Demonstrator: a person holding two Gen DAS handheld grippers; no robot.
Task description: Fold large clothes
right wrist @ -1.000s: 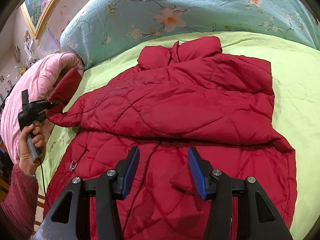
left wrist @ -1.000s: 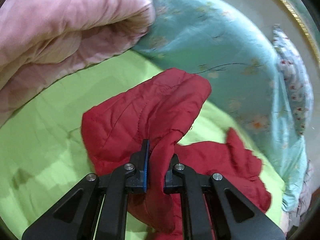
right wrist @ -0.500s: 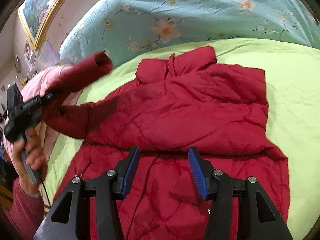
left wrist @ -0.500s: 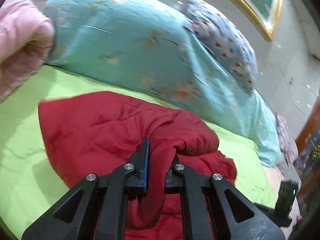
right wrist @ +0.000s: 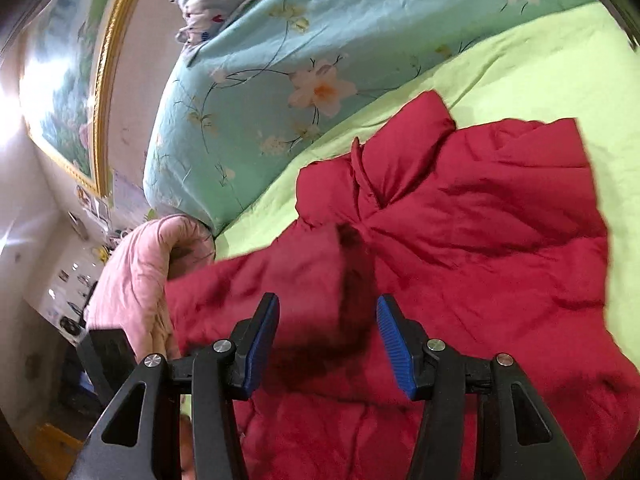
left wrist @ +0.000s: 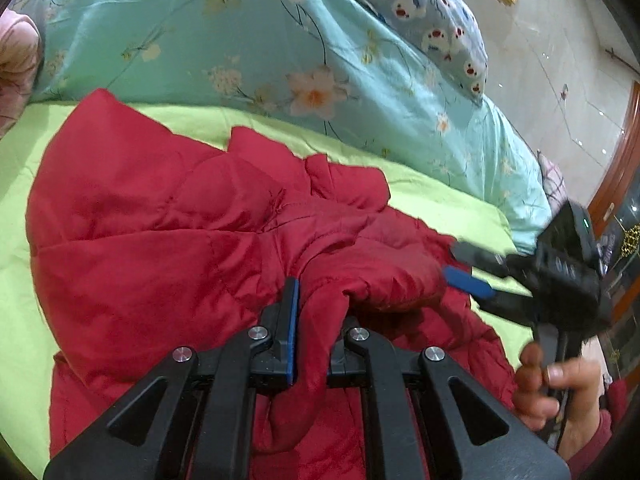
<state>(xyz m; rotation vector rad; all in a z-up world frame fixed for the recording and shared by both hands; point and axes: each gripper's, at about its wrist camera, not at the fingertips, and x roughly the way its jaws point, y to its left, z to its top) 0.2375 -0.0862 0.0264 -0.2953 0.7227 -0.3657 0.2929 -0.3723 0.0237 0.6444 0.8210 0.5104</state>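
While apparently clamped: jacket sleeve (left wrist: 320,320) between left gripper (left wrist: 314,336) jaws.

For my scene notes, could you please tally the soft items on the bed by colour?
Red: 1, the quilted jacket, held by the left hand-held gripper
Green: 1, the bedspread
Turquoise floral: 1, the duvet
Pink: 1, the quilt
Pale blue printed: 1, the pillow
Total: 5

Left gripper (left wrist: 314,344): jaws clamped tight, cloth pinched between them. Right gripper (right wrist: 327,344): jaws spread wide, nothing between them. Right hand (left wrist: 560,388) wraps its handle, fingers curled.
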